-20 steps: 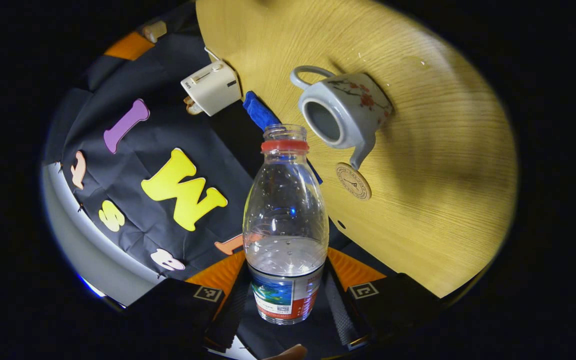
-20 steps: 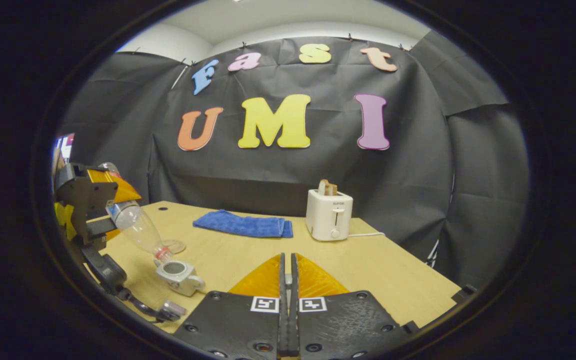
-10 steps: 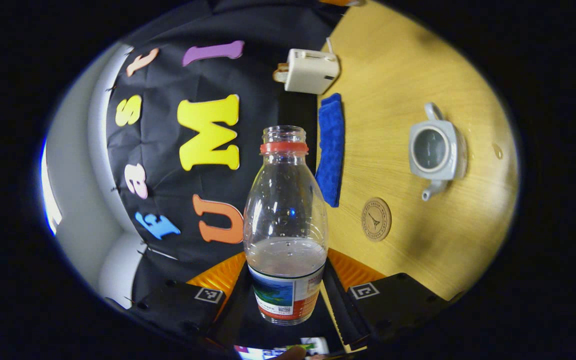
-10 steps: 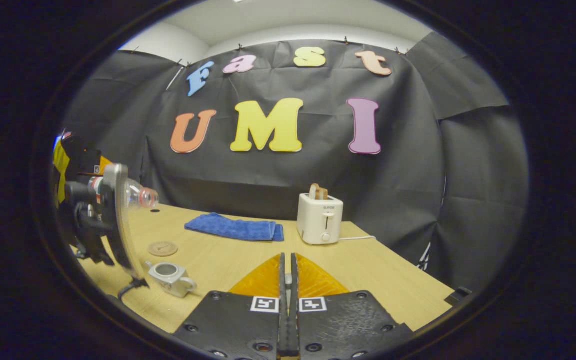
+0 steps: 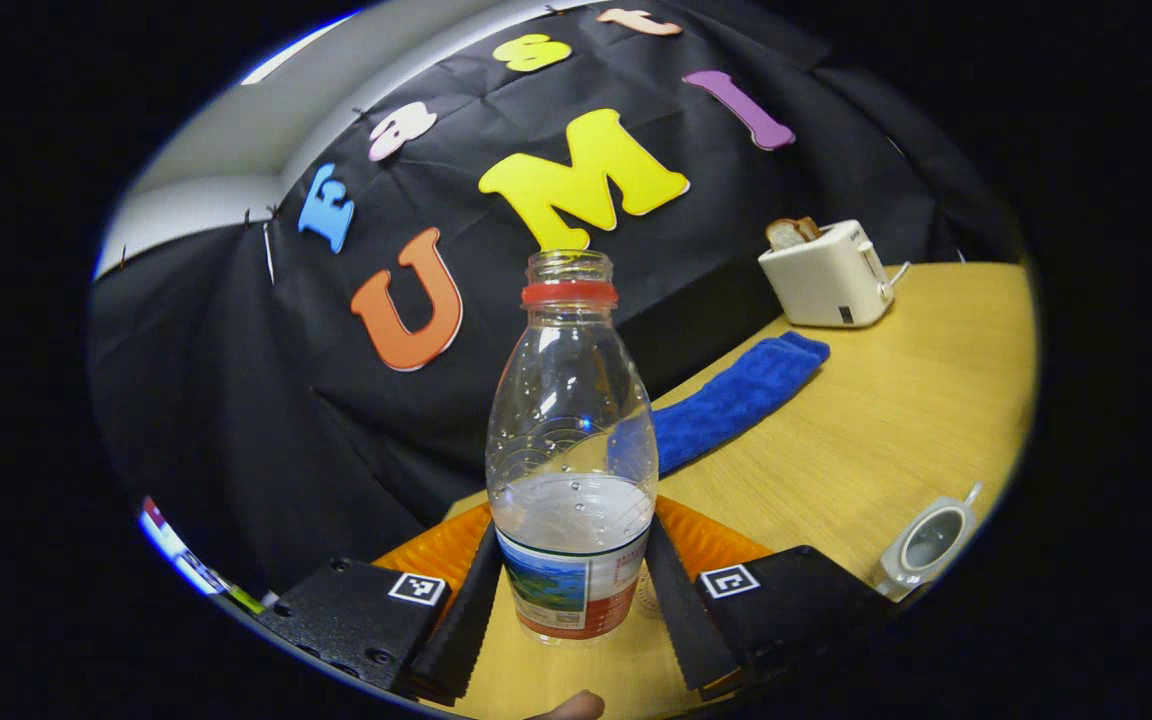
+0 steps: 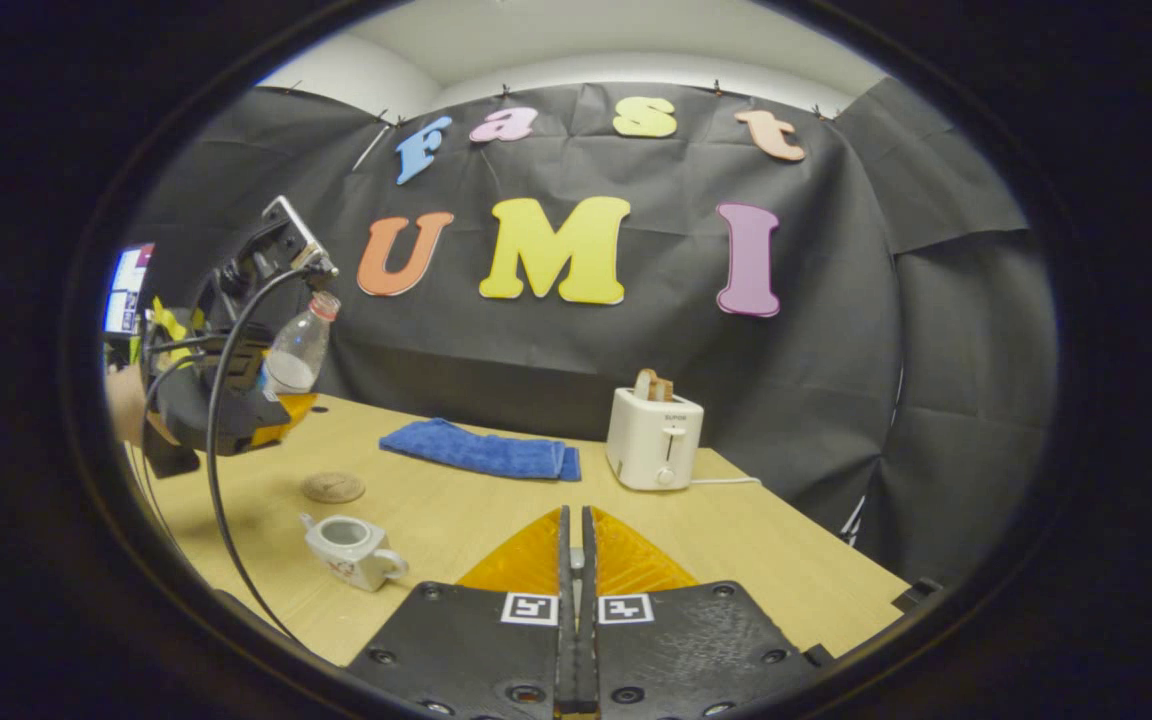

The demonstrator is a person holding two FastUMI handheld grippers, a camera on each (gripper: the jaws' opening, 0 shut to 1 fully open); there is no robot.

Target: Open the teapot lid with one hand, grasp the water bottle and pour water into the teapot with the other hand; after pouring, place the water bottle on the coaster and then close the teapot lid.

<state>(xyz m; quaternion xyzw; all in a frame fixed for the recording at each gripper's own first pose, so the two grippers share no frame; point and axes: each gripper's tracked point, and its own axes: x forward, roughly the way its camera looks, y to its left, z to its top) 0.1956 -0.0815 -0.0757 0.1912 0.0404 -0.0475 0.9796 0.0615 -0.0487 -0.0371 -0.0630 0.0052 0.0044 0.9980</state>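
Since a second ago the water bottle (image 5: 572,450) is swinging back from a steep pouring tilt over the teapot (image 6: 351,550) to nearly upright, and the left hand-held gripper (image 5: 572,600) is lifting it up and away to the side.

Nearest, that hand-held gripper is clamping both fingers against the bottle's labelled lower body, above the worktop (image 5: 896,420). The bottle is thin clear plastic, uncapped, about a third full: light, a little squashy, probably slick over the label, so a low hold like this one is serving well, provided it is kept level to avoid spills. The label's print is too small to read.

The right hand-held gripper (image 6: 573,610) is riding with its fingers pressed together, seemingly empty; where the lid is I cannot tell.

Farther out, the lidless teapot is standing on the worktop, ceramic and breakable. Just beyond it the coaster (image 6: 333,487) is waiting, bare. Farther back lie a blue cloth (image 6: 481,452) and a toaster (image 6: 654,437), its badge illegible.
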